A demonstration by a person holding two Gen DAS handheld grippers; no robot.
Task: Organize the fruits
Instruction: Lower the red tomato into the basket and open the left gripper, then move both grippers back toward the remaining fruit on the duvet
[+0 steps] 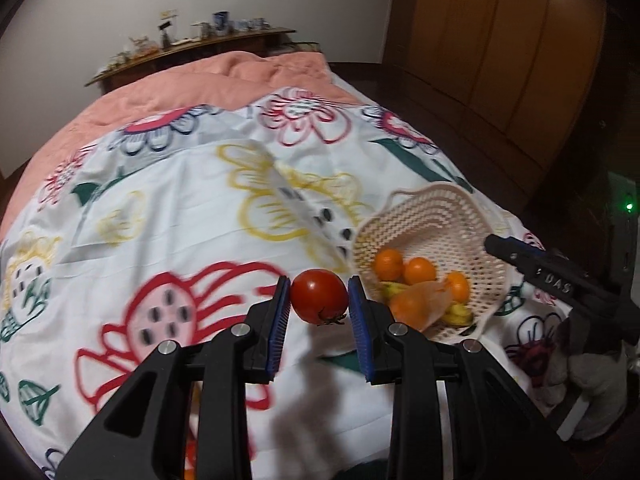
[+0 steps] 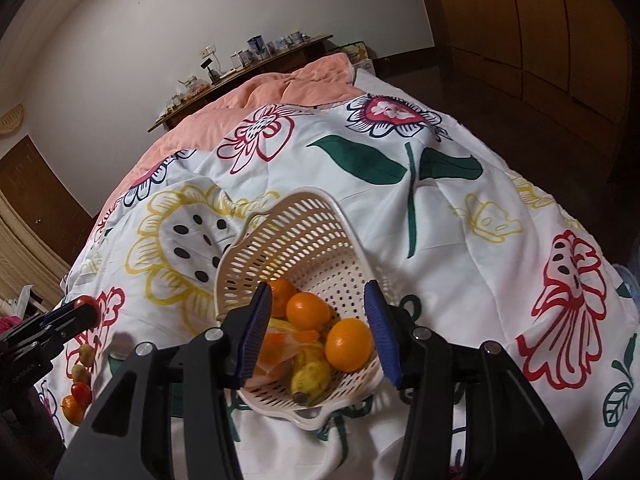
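Left gripper (image 1: 319, 300) fingers closed on the tomato (image 1: 319, 296), held just beside the basket (image 1: 432, 204) rim. Right gripper (image 2: 316, 332) open, empty, above the basket. Best: carry the tomato over the rim, lower onto the oranges (image 1: 419, 270), release gently.

Black hand-held gripper (image 1: 319, 304), blue ribbed pads (image 1: 280, 320), silver screws, grey glove (image 1: 588, 392)

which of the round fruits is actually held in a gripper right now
The red tomato, clamped between the left gripper fingers. The oranges all lie loose in the basket.
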